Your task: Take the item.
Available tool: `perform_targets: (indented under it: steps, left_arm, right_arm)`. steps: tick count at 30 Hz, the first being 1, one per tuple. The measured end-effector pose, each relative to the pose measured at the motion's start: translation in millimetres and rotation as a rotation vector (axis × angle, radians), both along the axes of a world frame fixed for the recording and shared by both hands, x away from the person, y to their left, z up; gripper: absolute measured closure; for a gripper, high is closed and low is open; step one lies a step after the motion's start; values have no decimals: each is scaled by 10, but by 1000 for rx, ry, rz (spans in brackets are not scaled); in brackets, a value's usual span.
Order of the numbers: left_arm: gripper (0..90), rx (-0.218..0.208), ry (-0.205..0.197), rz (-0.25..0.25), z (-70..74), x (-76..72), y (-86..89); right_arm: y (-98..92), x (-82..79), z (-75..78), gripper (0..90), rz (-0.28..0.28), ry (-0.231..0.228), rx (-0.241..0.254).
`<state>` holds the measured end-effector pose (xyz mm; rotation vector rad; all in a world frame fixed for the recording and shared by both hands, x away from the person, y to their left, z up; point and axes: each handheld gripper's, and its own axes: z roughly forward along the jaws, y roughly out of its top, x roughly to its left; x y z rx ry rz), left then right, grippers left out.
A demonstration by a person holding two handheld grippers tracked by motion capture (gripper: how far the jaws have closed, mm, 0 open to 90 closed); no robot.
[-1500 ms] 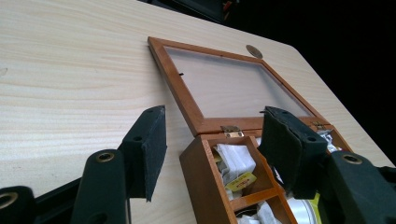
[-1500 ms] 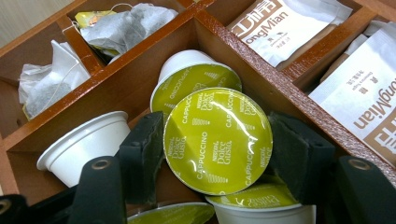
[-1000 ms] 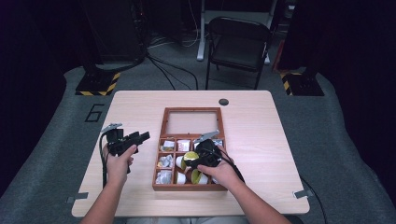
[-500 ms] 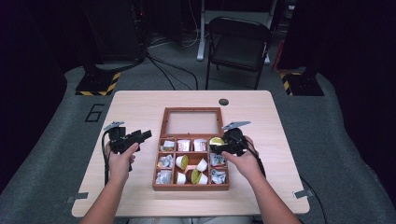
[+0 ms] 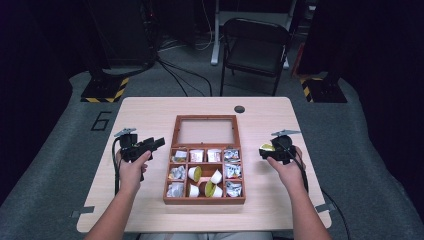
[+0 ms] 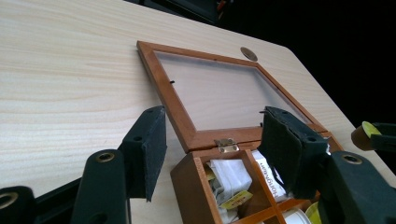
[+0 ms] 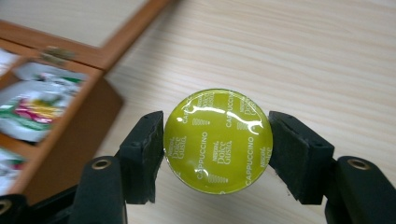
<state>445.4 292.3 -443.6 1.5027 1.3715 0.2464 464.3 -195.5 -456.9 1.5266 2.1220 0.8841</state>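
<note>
Green-lidded capsule (image 7: 218, 140) clamped in right fingers (image 7: 148, 140) over bare table (image 7: 299, 51), beside box (image 7: 65, 135); left fingers (image 6: 152, 144) apart.

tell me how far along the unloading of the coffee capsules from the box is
Early on. The wooden box lies open, its lid flat on the table. In hand: the right tool grips one green-lidded capsule over the bare table to the right of the box. The left tool hangs open beside the box, holding nothing. Left: several capsules remain in the middle compartments, plus the foil packets.
</note>
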Motion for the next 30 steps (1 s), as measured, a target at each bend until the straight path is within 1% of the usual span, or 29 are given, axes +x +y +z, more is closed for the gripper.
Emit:
perform_targets:
  steps: [1,2,3,4,5,6,7,8,9,10,13,15,16,17,21,24,26,27,29,30]
  left_arm:
    - [408,4,-2,-5,-2,6,-2]
    - [408,-3,0,-1,-6,10,-17]
    - [408,3,2,-8,-10,16,-20]
    - [409,12,4,-12,-17,18,-25]
    - [409,12,2,-14,-24,26,-34]
    - [409,10,8,-12,-25,25,-45]
    - [408,22,5,-26,-32,31,-38]
    - [409,8,9,-17,-34,31,-55]
    - [408,11,10,-16,-36,31,-58]
    - [409,12,7,-14,-39,34,-61]
    - [409,14,5,-18,-36,33,-61]
    - [409,20,3,-21,-35,32,-54]
    - [408,12,9,-15,-33,26,-61]
    - [408,16,9,-17,-33,25,-58]
    - [408,19,7,-16,-33,22,-54]
    - [408,10,9,-14,-32,20,-54]
    - [408,19,12,-19,-30,16,-40]
    - [408,10,11,-10,-30,17,-47]
    - [408,10,10,-10,-30,17,-46]
    - [408,10,10,-10,-30,17,-47]
  right_arm:
    - [-47,7,-21,372,-18,5,-5]
    - [-92,13,-44,373,-39,8,-9]
    - [-145,24,-67,373,-52,12,-11]
    - [-192,32,-90,372,-66,17,-7]
    - [-238,40,-108,372,-80,17,-8]
    - [-283,42,-120,373,-90,20,-4]
    - [-326,48,-134,372,-102,18,2]
    - [-365,49,-144,373,-114,20,6]
    - [-391,46,-152,373,-138,30,15]
    - [-429,52,-171,373,-143,25,13]
    - [-499,51,-221,372,-174,35,9]
    - [-523,53,-249,372,-180,36,16]
    - [-529,56,-260,372,-181,32,12]
    - [-526,54,-264,372,-187,37,14]
    - [-523,64,-300,369,-178,40,9]
    - [-514,64,-307,359,-178,40,8]
    - [-515,65,-310,349,-177,41,11]
    - [-516,65,-311,343,-178,42,12]
    - [-514,59,-302,332,-186,46,16]
    - [-514,57,-294,325,-191,40,14]
